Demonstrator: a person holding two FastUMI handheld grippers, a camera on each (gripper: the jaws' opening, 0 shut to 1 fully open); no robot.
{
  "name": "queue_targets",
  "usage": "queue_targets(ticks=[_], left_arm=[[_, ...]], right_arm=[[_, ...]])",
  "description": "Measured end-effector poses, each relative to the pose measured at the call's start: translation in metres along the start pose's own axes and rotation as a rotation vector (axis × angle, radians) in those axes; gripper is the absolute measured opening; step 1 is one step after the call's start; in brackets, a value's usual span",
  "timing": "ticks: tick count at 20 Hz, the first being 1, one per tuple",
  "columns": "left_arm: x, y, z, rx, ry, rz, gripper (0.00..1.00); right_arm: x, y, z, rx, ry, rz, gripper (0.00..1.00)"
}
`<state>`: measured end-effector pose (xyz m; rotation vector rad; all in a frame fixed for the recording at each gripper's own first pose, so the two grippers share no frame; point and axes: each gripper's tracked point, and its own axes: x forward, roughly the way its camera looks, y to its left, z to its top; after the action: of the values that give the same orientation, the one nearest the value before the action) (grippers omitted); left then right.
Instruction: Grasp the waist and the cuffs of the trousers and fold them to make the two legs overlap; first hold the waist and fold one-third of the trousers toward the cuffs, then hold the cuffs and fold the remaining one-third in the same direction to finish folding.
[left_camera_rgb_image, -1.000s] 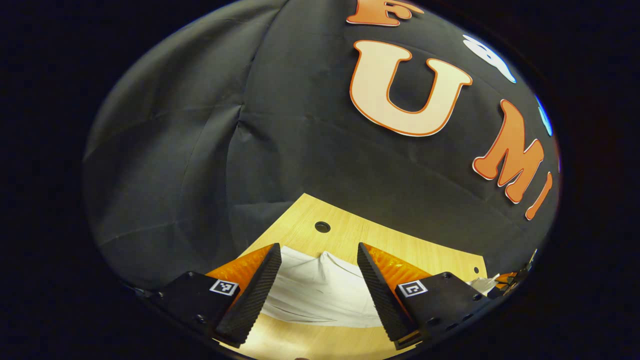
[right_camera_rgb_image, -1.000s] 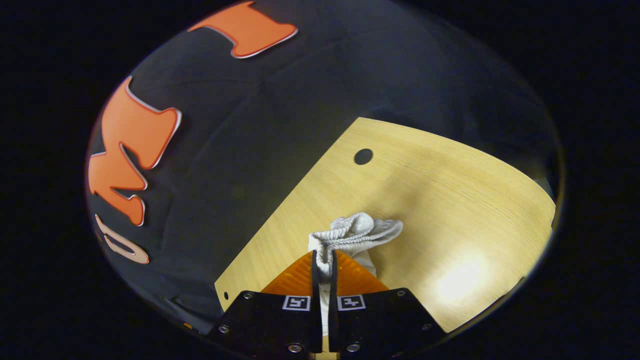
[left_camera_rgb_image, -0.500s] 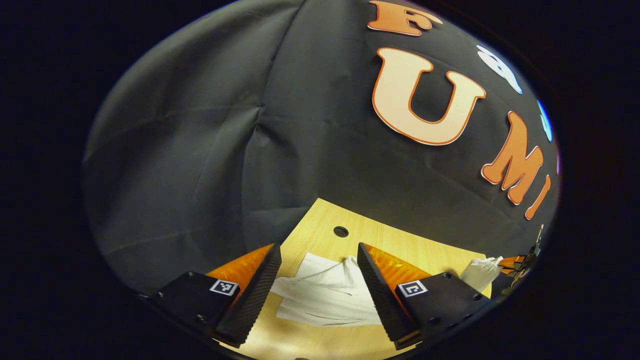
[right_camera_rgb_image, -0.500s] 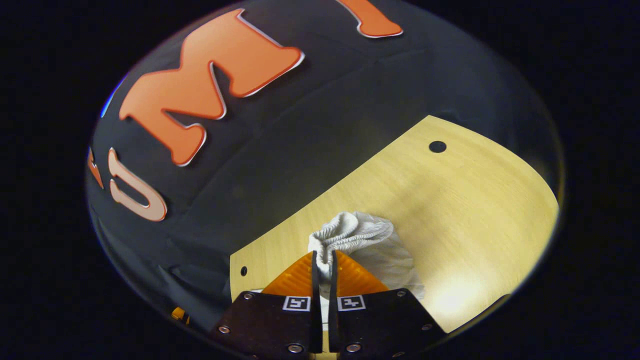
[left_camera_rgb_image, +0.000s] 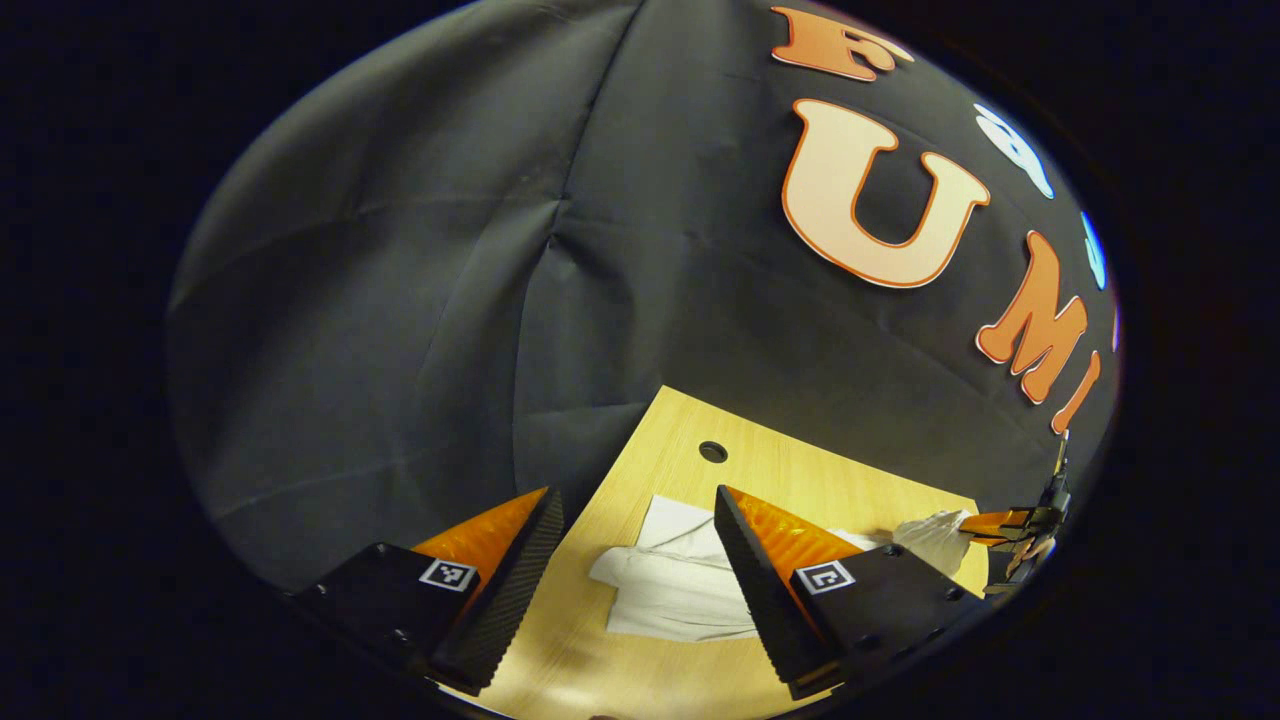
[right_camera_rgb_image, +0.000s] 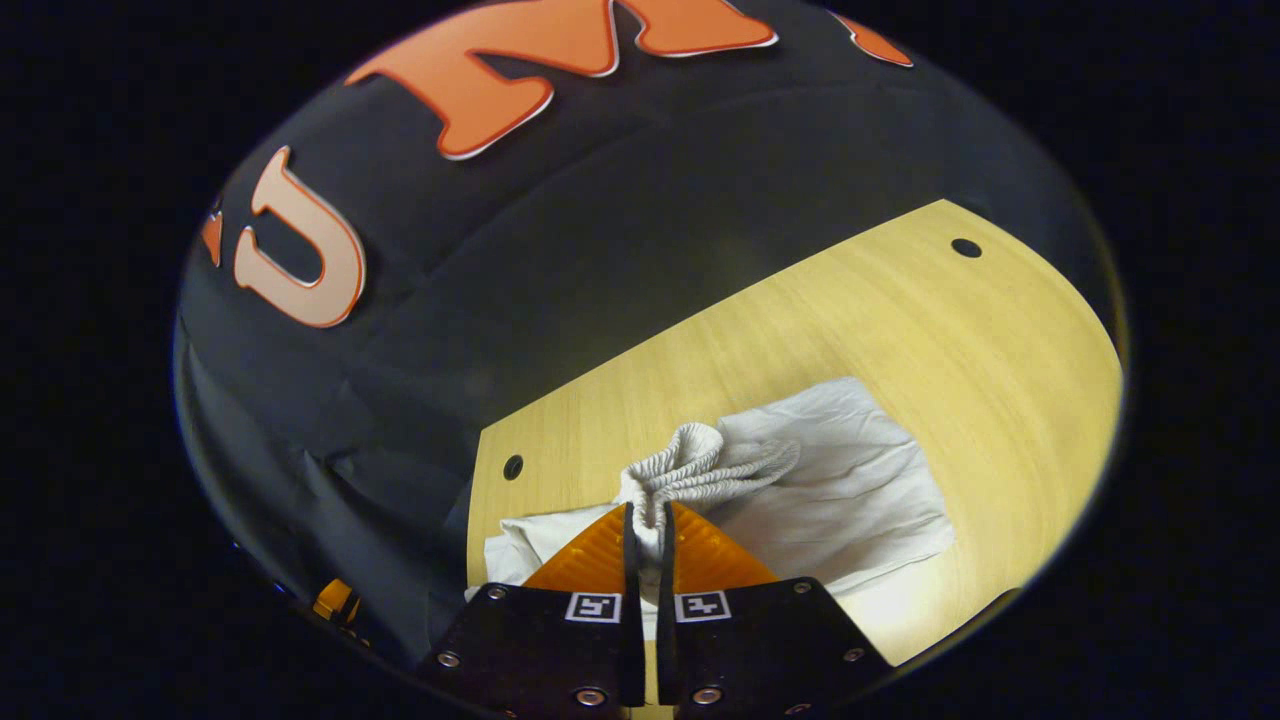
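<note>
Wooden table (right_camera_rgb_image: 900, 330) takes up most of the lower half in the right gripper view, round holes near its edges (right_camera_rgb_image: 966, 247). White trousers (right_camera_rgb_image: 840, 490) lie spread on it, wrinkled, part of the cloth flat on the wood. Ribbed elastic waist (right_camera_rgb_image: 700, 465) is bunched and lifted off the table. Right gripper (right_camera_rgb_image: 647, 520) is clamped on that waist, both fingers pressing the fabric with no visible gap between them.

In the left gripper view the same trousers (left_camera_rgb_image: 670, 590) sit on the table (left_camera_rgb_image: 760, 480), ahead of the left gripper (left_camera_rgb_image: 640, 560). Its fingers are wide apart and hold nothing. At the far right edge the right gripper (left_camera_rgb_image: 1010, 523) pinches a raised bit of white cloth.
</note>
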<state>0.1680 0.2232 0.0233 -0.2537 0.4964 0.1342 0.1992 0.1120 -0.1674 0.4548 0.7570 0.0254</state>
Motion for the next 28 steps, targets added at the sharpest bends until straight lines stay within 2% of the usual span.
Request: queue_targets(ticks=[6, 8, 10, 11, 12, 13, 15, 17, 20, 22, 28], left_arm=[[-0.002, 0.029, -0.009, -0.023, 0.025, 0.023, 1.00], [0.000, 0.035, -0.013, -0.036, 0.034, 0.028, 1.00], [0.000, 0.040, -0.019, -0.052, 0.048, 0.028, 1.00], [0.000, 0.039, -0.024, -0.058, 0.056, 0.028, 1.00], [0.001, 0.038, -0.026, -0.064, 0.065, 0.027, 1.00], [0.003, 0.039, -0.029, -0.071, 0.072, 0.026, 1.00], [0.005, 0.036, -0.040, -0.100, 0.094, 0.013, 1.00], [0.005, 0.029, -0.058, -0.173, 0.153, -0.035, 1.00], [0.002, 0.006, -0.095, -0.420, 0.306, -0.146, 1.00], [0.017, 0.009, -0.123, -0.535, 0.377, -0.148, 1.00], [0.036, 0.010, -0.193, -0.717, 0.498, -0.110, 1.00]], right_arm=[[0.014, -0.003, -0.028, -0.046, 0.074, -0.024, 0.06], [0.014, -0.002, -0.036, -0.052, 0.105, -0.018, 0.11], [0.010, 0.011, -0.049, -0.033, 0.153, 0.017, 0.23], [0.009, 0.016, -0.053, -0.025, 0.167, 0.041, 0.38], [0.009, 0.020, -0.057, -0.020, 0.174, 0.055, 0.41], [0.009, 0.020, -0.057, -0.019, 0.173, 0.056, 0.51], [0.011, 0.015, -0.061, -0.030, 0.172, 0.038, 0.77], [0.012, 0.011, -0.064, -0.043, 0.177, 0.029, 0.98], [0.004, 0.005, -0.063, -0.013, 0.187, 0.046, 0.99], [0.001, -0.006, -0.061, -0.006, 0.181, 0.040, 0.99], [-0.010, -0.035, -0.062, 0.024, 0.195, 0.018, 0.99]])
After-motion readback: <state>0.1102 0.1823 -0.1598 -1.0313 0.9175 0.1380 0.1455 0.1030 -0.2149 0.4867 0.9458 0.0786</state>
